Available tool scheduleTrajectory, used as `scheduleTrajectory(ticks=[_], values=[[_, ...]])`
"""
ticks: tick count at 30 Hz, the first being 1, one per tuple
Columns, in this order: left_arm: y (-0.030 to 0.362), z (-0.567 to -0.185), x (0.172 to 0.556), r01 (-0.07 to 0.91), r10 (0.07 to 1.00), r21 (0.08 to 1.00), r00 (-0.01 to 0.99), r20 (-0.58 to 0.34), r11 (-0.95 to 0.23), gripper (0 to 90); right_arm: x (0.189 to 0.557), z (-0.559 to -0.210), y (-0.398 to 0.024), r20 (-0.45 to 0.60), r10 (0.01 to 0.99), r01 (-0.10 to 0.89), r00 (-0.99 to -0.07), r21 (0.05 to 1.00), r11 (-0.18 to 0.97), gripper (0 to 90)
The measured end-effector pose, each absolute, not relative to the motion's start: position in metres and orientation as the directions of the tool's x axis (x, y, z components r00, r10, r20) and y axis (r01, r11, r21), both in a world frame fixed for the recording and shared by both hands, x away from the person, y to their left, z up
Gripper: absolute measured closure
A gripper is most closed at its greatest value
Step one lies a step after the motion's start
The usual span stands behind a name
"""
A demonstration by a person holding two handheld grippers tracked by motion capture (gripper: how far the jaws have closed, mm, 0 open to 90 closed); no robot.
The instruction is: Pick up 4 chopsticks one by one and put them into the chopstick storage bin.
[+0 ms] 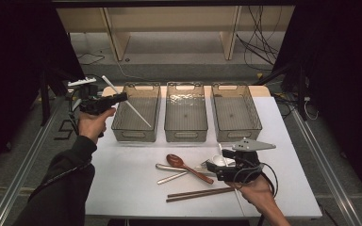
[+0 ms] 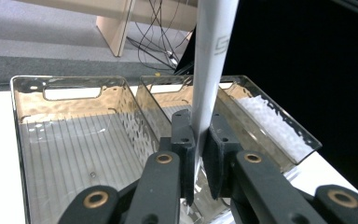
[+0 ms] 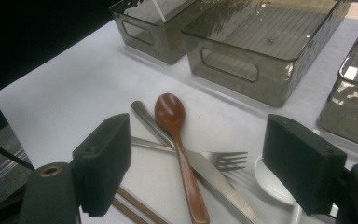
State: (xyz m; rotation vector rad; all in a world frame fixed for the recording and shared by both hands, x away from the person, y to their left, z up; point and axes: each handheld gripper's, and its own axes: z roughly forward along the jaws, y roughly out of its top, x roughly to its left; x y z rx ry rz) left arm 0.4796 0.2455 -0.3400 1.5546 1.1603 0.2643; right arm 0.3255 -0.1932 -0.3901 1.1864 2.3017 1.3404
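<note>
High view: left gripper pinches a thin white stick slanting over the left smoky plastic bin.

Left gripper view: ribbed black pads clamp the flat white stick.

Right gripper view: right gripper spread wide above a glossy brown spoon and a steel fork.

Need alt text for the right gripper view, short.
The right gripper, jaws wide open, hovers over cutlery on the white table: a brown wooden spoon crossing a steel knife and fork, with a white ceramic spoon beside. Three smoky clear plastic bins stand beyond.
</note>
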Motion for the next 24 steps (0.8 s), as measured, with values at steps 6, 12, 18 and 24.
scheduleTrajectory(ticks=[6,12,18,24], values=[[0.241,-0.346,0.487,0.551,0.781,0.83,0.481,-0.398,0.083,82.5,0.325,-0.39,-0.192,0.191,0.733,0.529,-0.653,0.807,0.261,24.7],[0.239,-0.352,0.49,0.565,0.783,0.821,0.474,-0.402,0.08,82.4,0.325,-0.39,-0.192,0.192,0.73,0.528,-0.655,0.808,0.261,24.8],[0.238,-0.359,0.495,0.586,0.794,0.807,0.456,-0.402,0.073,82.4,0.325,-0.39,-0.191,0.19,0.729,0.527,-0.658,0.808,0.265,25.0],[0.235,-0.366,0.5,0.606,0.801,0.793,0.445,-0.4,0.059,82.3,0.325,-0.39,-0.191,0.189,0.727,0.527,-0.66,0.806,0.268,25.1]])
